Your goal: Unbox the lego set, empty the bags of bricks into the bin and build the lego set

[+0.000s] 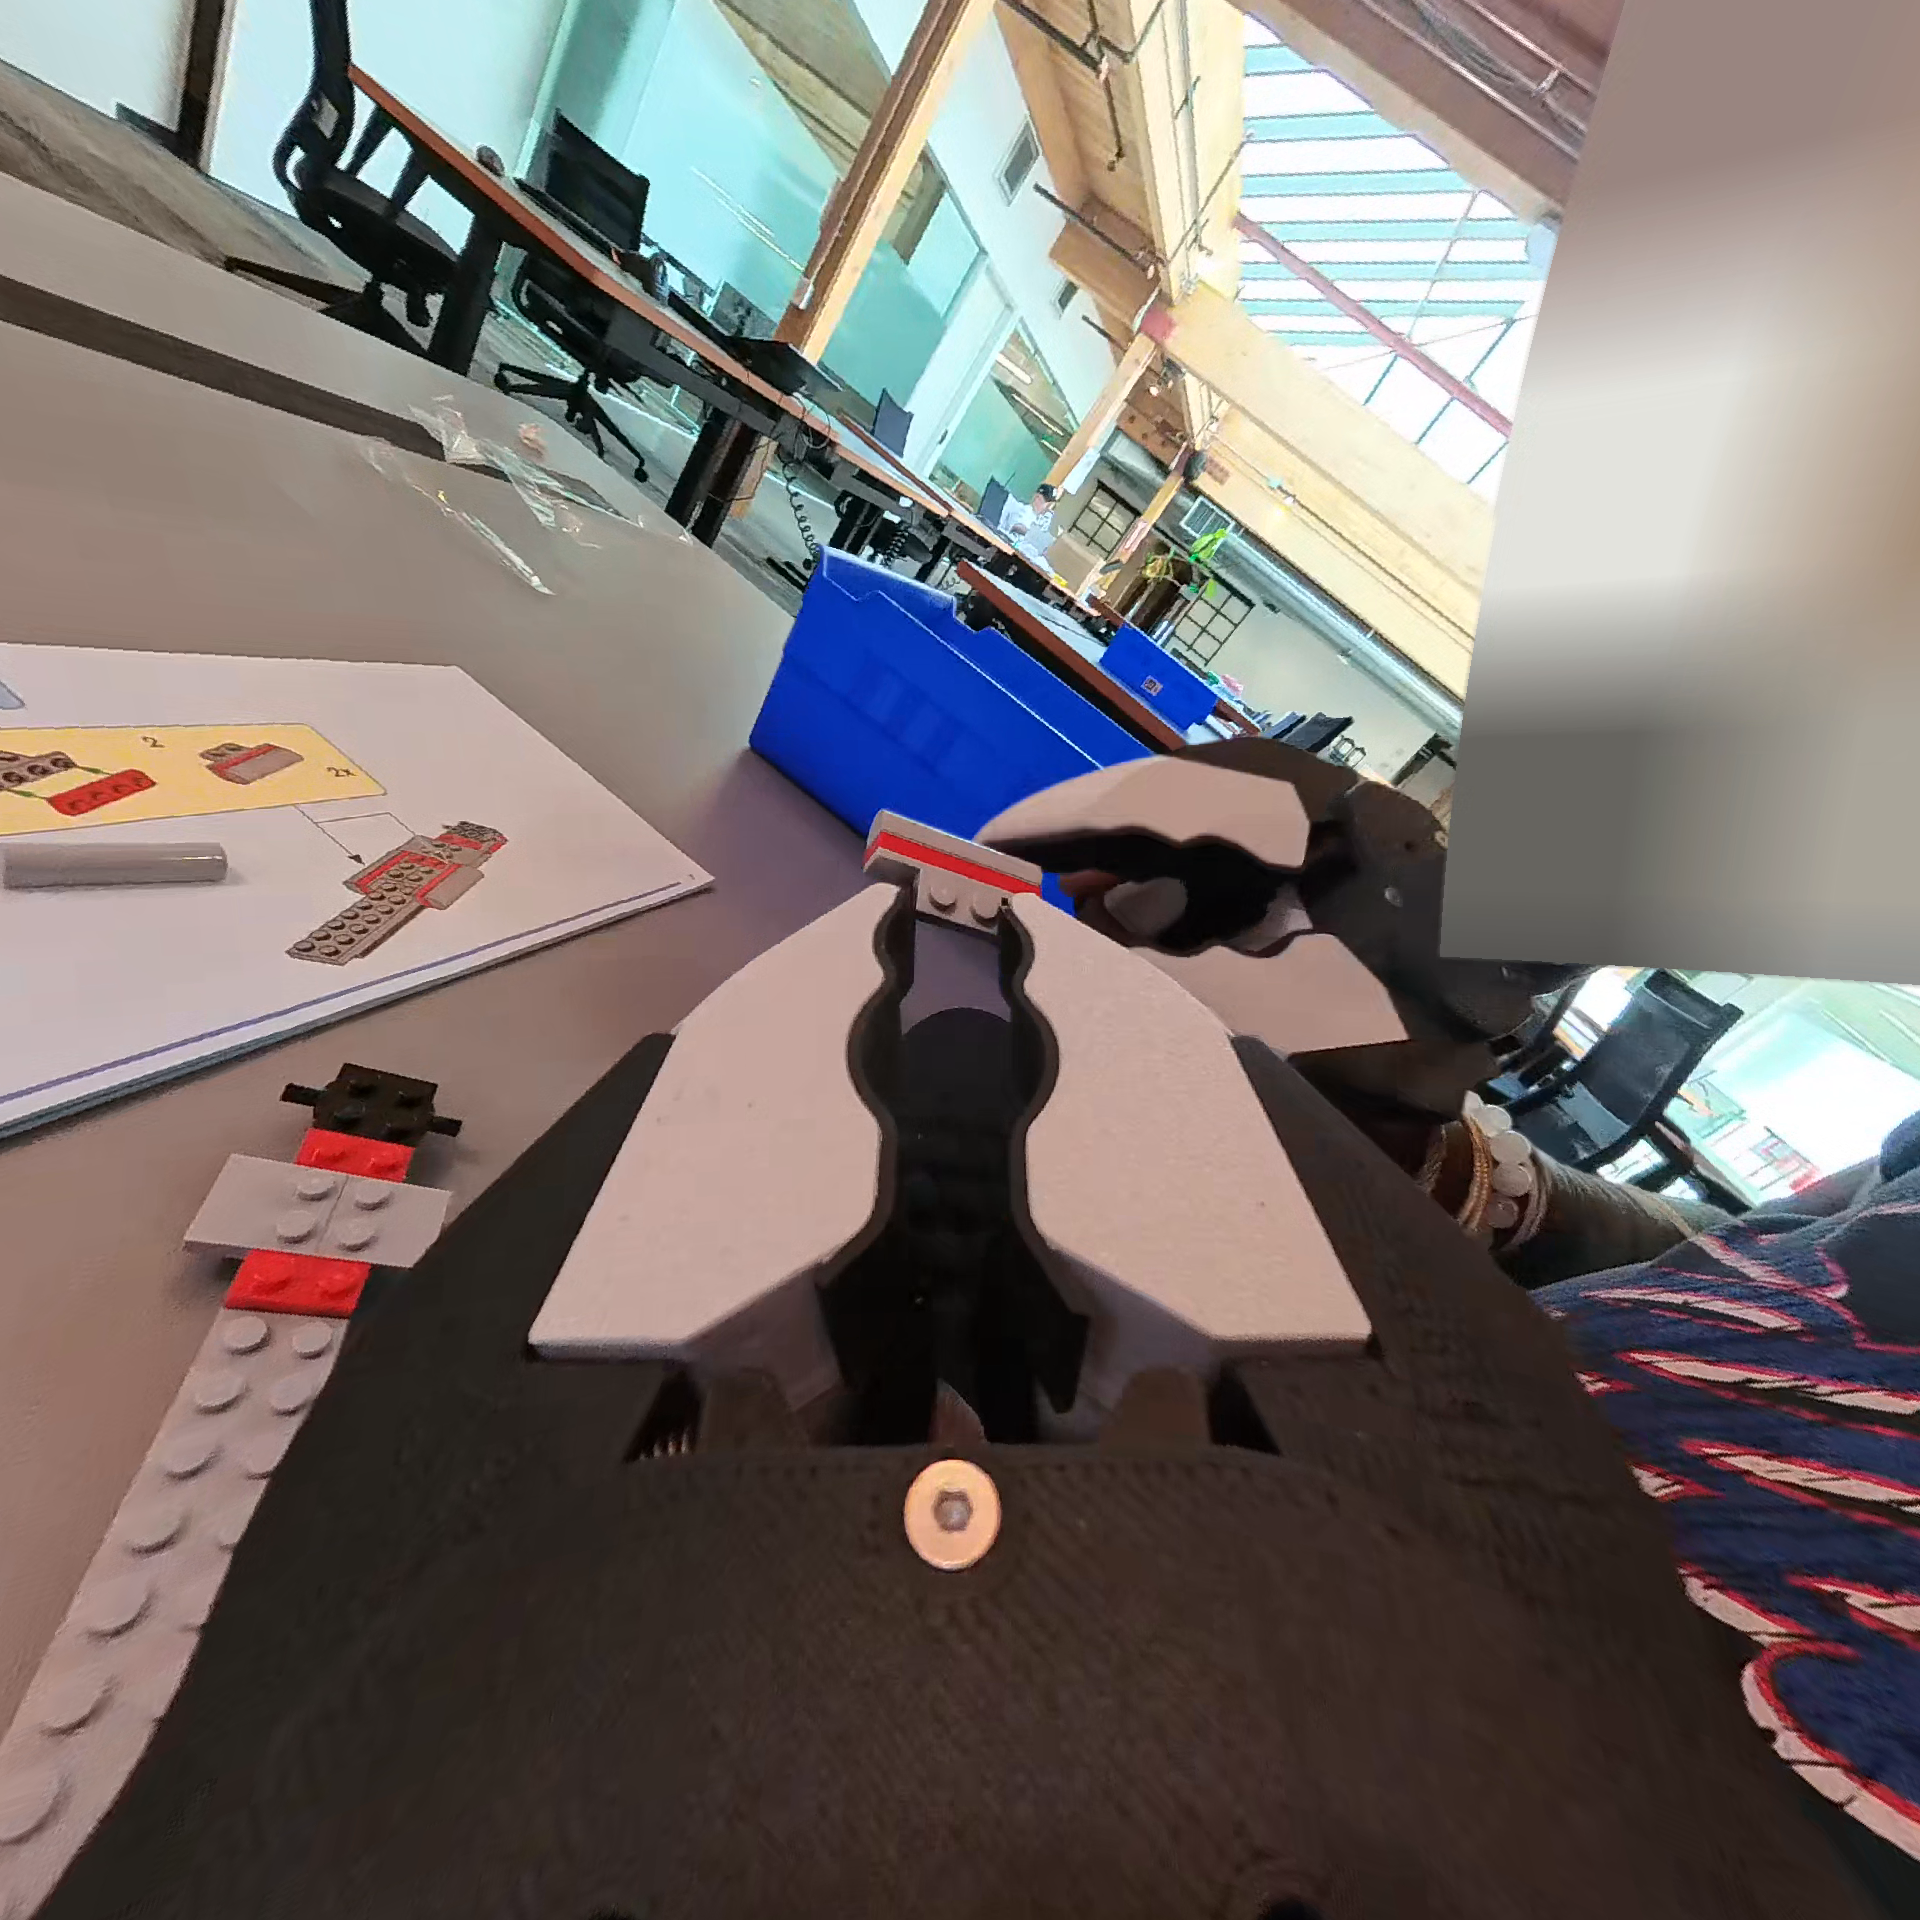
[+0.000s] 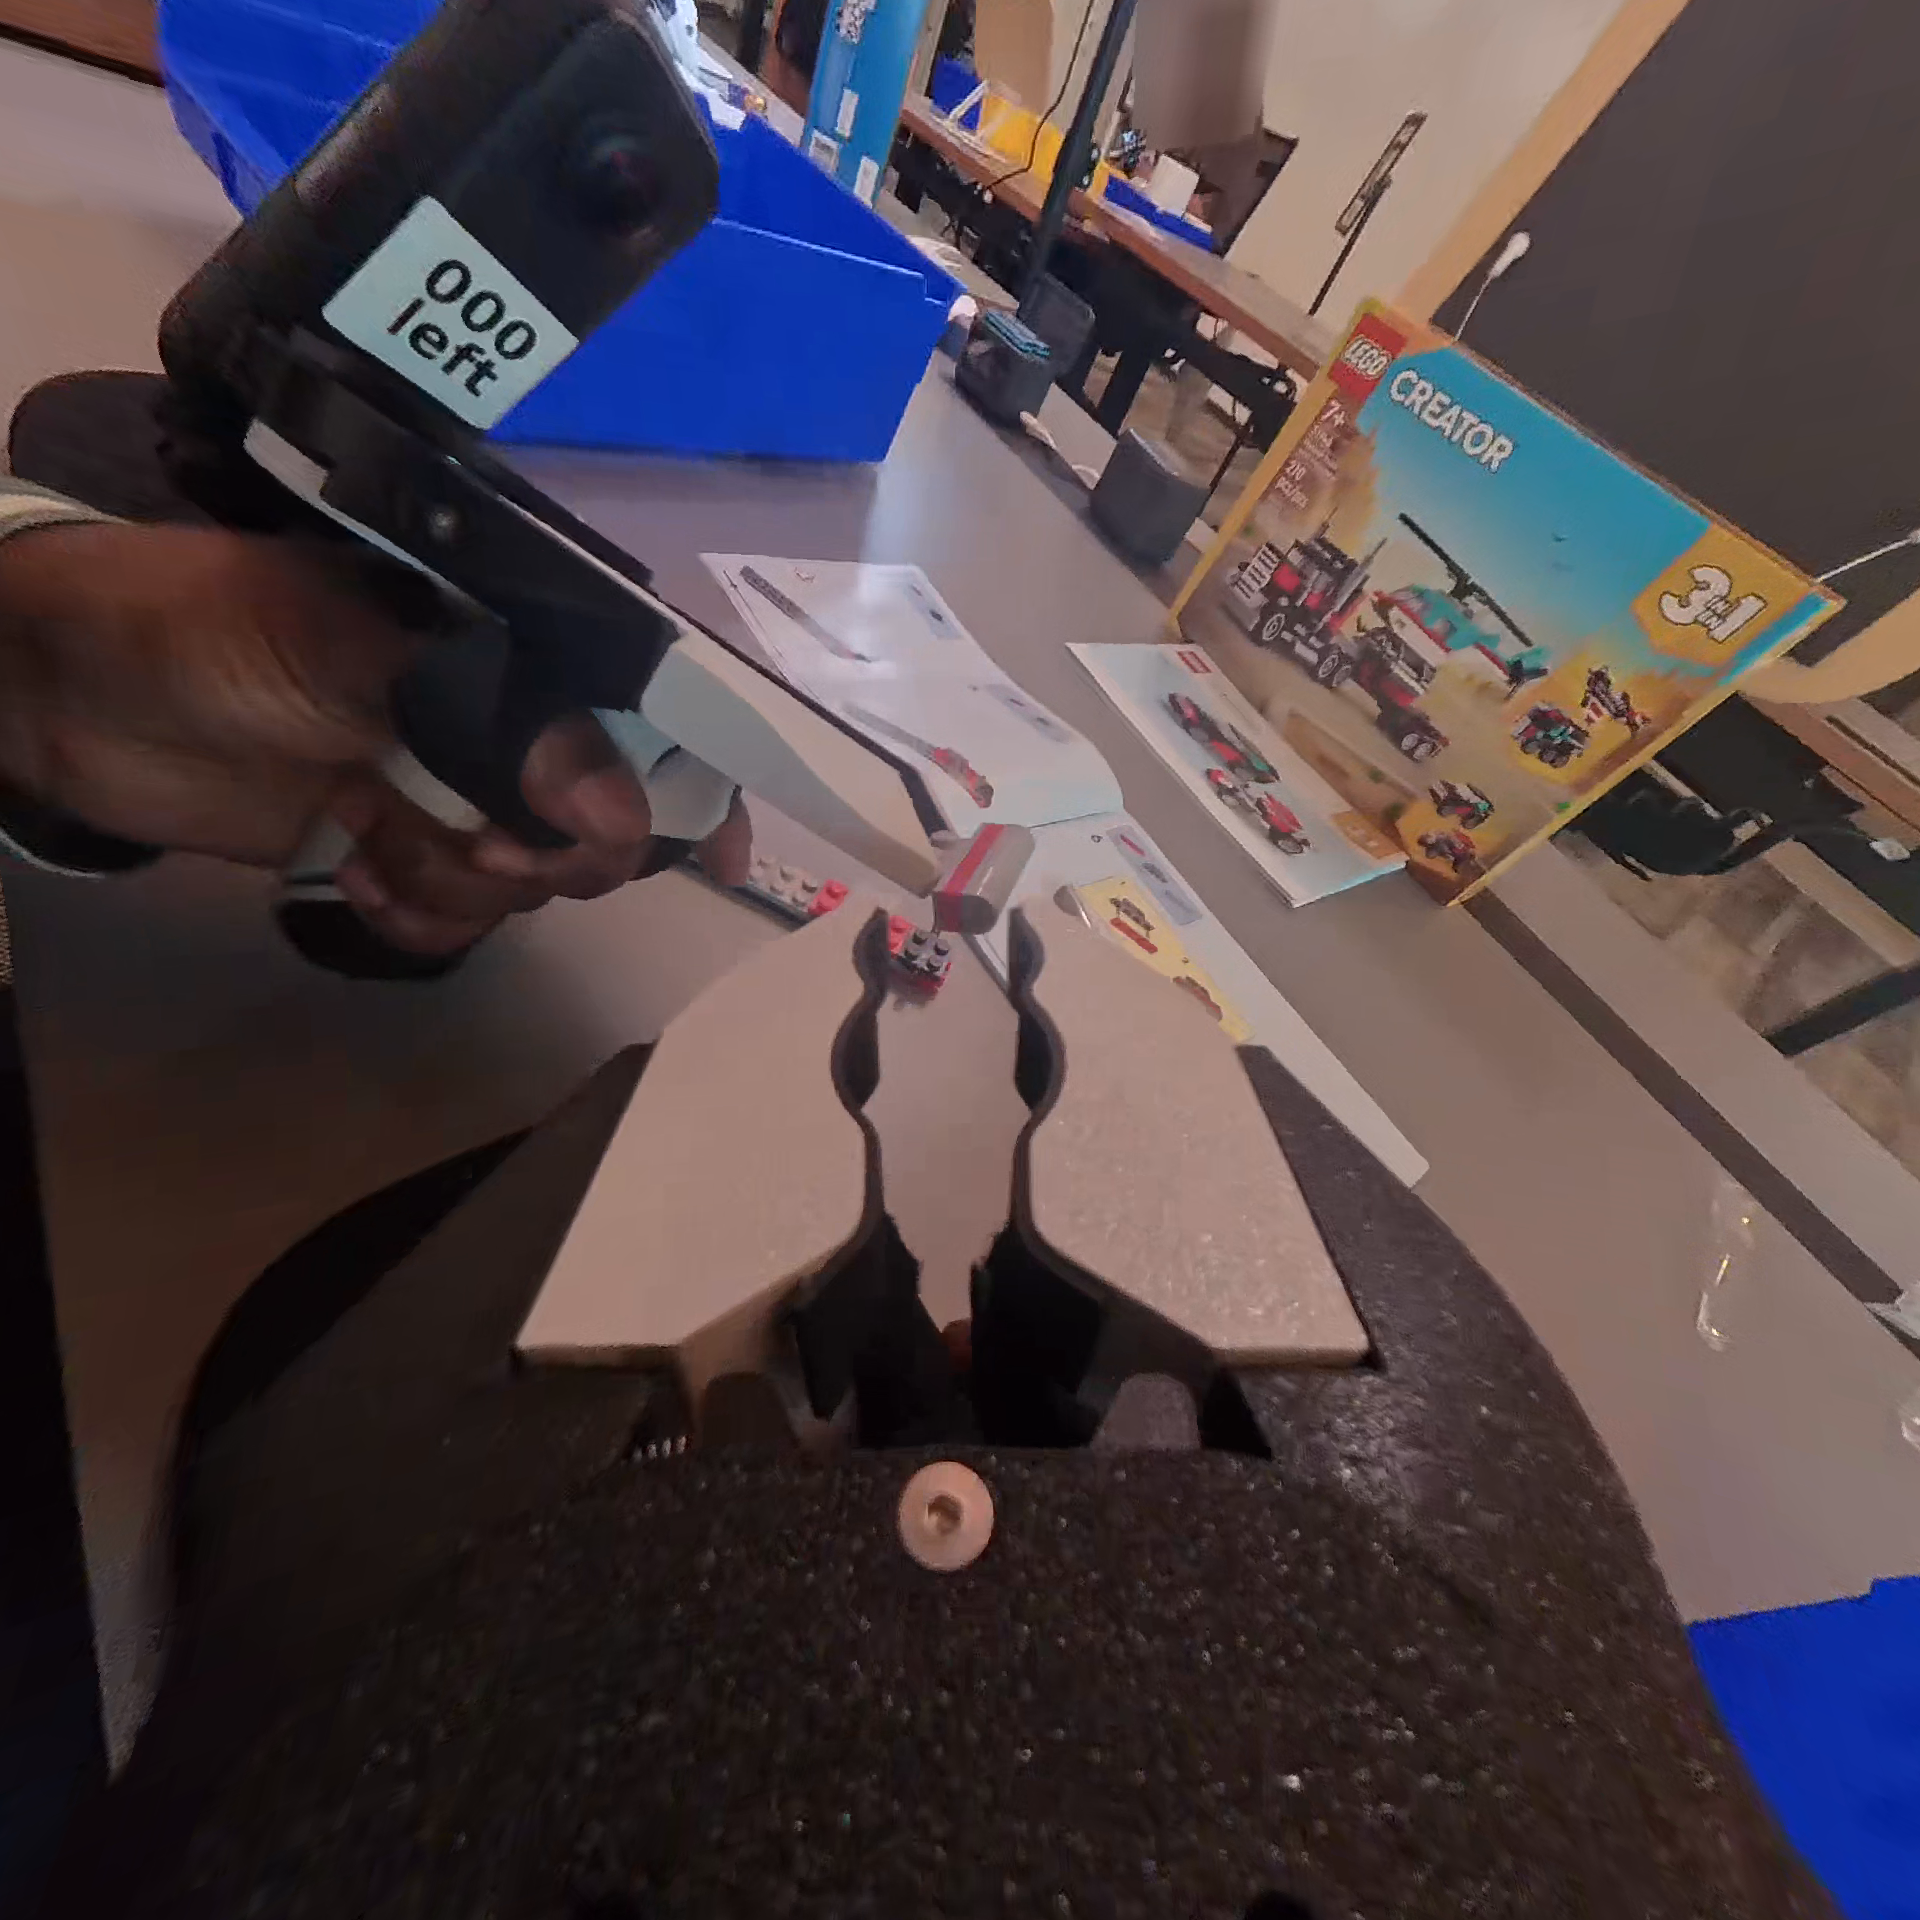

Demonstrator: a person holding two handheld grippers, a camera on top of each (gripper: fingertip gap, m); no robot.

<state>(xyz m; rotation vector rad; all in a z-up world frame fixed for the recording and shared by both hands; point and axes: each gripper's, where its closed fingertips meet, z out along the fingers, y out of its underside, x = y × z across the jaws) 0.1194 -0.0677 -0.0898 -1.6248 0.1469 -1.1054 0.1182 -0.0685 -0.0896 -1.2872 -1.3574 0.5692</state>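
Observation:
My left gripper (image 1: pixel 954 902) is shut on a small grey-and-red brick assembly (image 1: pixel 951 871), held above the table. It also shows in the right wrist view, where a hand holds the left gripper (image 2: pixel 940 868) with the assembly (image 2: pixel 985 875) at its tip. My right gripper (image 2: pixel 943 927) is open with a narrow gap and empty, its tips just below that assembly; in the left wrist view the right gripper (image 1: pixel 1081 883) comes in from the right beside it. A long grey, red and black chassis build (image 1: pixel 312 1226) lies on the table at the left; its black-and-red end (image 2: pixel 920 958) shows between my right fingers.
An open instruction booklet (image 1: pixel 343 831) carries a loose grey cylinder (image 1: pixel 114 864). A blue bin (image 1: pixel 935 707) stands behind it, with empty plastic bags (image 1: pixel 488 499) farther back. The set's box (image 2: pixel 1507 603) stands upright at the right with a second booklet (image 2: pixel 1236 769) before it. My left and right fingertips are right by each other.

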